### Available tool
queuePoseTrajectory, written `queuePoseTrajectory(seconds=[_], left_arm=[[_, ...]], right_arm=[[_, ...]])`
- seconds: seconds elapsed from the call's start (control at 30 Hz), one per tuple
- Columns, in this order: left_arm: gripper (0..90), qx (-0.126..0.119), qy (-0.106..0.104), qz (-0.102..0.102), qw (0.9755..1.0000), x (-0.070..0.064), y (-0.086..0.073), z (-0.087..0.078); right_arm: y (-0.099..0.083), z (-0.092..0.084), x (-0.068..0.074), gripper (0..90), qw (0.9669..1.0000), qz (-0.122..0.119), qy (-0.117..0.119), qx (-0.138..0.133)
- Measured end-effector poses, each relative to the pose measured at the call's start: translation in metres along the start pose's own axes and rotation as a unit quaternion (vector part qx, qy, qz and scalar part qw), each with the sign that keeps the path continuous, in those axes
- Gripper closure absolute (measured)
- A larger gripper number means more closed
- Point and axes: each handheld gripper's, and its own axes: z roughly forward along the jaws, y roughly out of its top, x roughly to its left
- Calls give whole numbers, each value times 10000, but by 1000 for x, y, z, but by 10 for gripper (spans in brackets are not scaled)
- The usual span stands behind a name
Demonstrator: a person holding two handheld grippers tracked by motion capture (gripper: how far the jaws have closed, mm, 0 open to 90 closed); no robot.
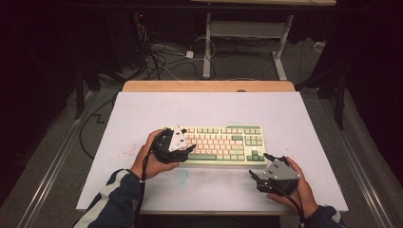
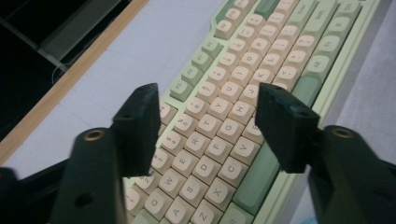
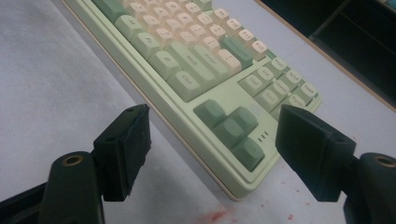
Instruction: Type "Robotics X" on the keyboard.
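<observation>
keyboard (image 1: 223, 144): lies mid-table on the white mat (image 1: 142, 114) | left gripper (image 1: 186, 150): over its left end, jaws spread above the letter keys, nothing between | right gripper (image 1: 260, 171): jaws spread, just off its near right corner

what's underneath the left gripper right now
The left gripper hangs open over the keyboard, above its cream letter keys and green space bar. In the high view its body hides the keyboard's left end.
</observation>
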Motion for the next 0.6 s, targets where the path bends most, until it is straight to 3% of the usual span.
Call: queuePoseTrajectory(seconds=[0.07,0.17,0.3,0.6], left_arm=[[291,-46,140,78,9999,1,-1,-4],[253,-125,154,28,9998,5,-2,-10],[232,-233,244,-38,9994,10,-2,-16],[201,-259,448,81,9986,19,-12,-38]], right_arm=[[0,0,-1,278,10000,9,0,-3],[0,-1,-1,277,10000,17,-5,-1],[0,0,-1,278,10000,13,-4,19],[-1,1,-2,279,10000,56,-7,45]])
